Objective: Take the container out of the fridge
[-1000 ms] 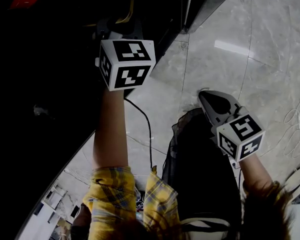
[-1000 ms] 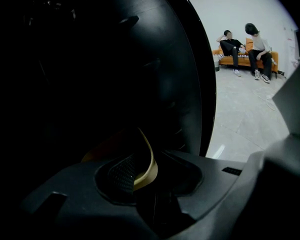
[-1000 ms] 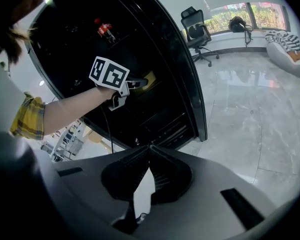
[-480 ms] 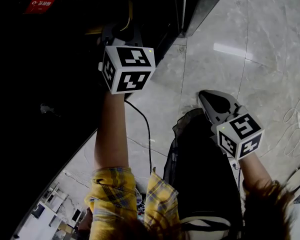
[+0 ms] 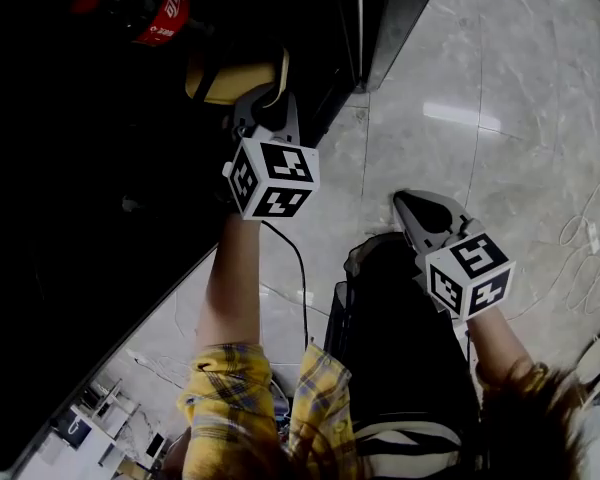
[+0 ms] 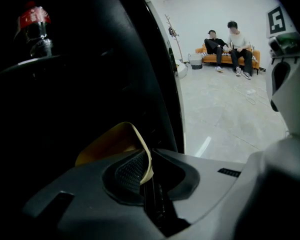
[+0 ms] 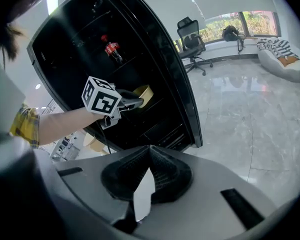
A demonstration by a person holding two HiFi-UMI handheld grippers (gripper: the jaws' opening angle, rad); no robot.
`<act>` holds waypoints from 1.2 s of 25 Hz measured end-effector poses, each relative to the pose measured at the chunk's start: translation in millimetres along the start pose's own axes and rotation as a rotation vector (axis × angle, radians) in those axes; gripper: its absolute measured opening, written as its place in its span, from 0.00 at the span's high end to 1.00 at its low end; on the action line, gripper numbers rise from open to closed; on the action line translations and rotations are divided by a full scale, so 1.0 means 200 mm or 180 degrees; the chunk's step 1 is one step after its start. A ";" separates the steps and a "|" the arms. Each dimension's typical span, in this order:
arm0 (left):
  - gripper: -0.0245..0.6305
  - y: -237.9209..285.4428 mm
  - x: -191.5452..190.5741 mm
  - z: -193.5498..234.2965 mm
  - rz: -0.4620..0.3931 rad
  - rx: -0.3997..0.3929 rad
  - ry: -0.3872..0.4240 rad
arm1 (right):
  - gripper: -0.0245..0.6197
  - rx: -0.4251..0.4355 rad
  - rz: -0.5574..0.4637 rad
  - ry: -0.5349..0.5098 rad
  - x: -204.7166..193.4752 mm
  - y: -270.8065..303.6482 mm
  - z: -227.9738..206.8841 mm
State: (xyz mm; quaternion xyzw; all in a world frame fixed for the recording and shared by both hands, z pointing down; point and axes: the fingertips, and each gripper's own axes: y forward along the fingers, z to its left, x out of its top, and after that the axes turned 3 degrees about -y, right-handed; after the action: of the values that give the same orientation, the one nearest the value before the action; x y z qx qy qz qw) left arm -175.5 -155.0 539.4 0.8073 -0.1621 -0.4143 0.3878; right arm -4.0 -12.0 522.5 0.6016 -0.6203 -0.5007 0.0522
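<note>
A yellow container [image 5: 230, 76] hangs at the mouth of the dark fridge [image 5: 100, 168]. My left gripper [image 5: 268, 96] is shut on its thin rim. In the left gripper view the rim [image 6: 146, 156] is pinched between the jaws of the left gripper [image 6: 148, 176], and the bowl of the container [image 6: 107, 144] bulges to the left. The right gripper view shows the same container [image 7: 144, 92] in the left gripper [image 7: 134, 100] in front of the fridge shelves. My right gripper [image 5: 408, 202] is shut with nothing in it, low over the floor to the right; its tips [image 7: 149, 156] meet.
A bottle with a red label [image 5: 158, 20] stands deeper in the fridge. The fridge door's edge [image 5: 380, 28] is just right of the container. A black cable [image 5: 295, 258] runs across the marble floor. Two people sit on an orange sofa [image 6: 225, 46] far off. An office chair [image 7: 192, 43] stands by the window.
My left gripper has drawn back toward me and to the right, and the yellow container has come out of the dark fridge into plain view. The right gripper has barely moved.
</note>
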 end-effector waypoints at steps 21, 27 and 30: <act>0.89 -0.51 0.18 -0.42 -0.0117 -0.0581 0.0175 | 0.92 -0.0130 -0.0313 0.0139 0.27 -0.46 0.17; 0.89 -0.68 0.24 -0.50 -0.0186 -0.0663 0.0249 | 0.92 -0.0199 -0.0371 0.0077 0.32 -0.60 0.20; 0.89 -0.77 0.28 -0.54 -0.0239 -0.0687 0.0328 | 0.92 -0.0224 -0.0397 0.0060 0.33 -0.67 0.22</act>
State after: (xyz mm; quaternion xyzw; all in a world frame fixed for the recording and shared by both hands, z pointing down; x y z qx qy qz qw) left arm -65.0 -34.1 430.1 0.7866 -0.0661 -0.4015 0.4645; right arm 41.5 -10.5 374.8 0.6415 -0.5632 -0.5187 0.0479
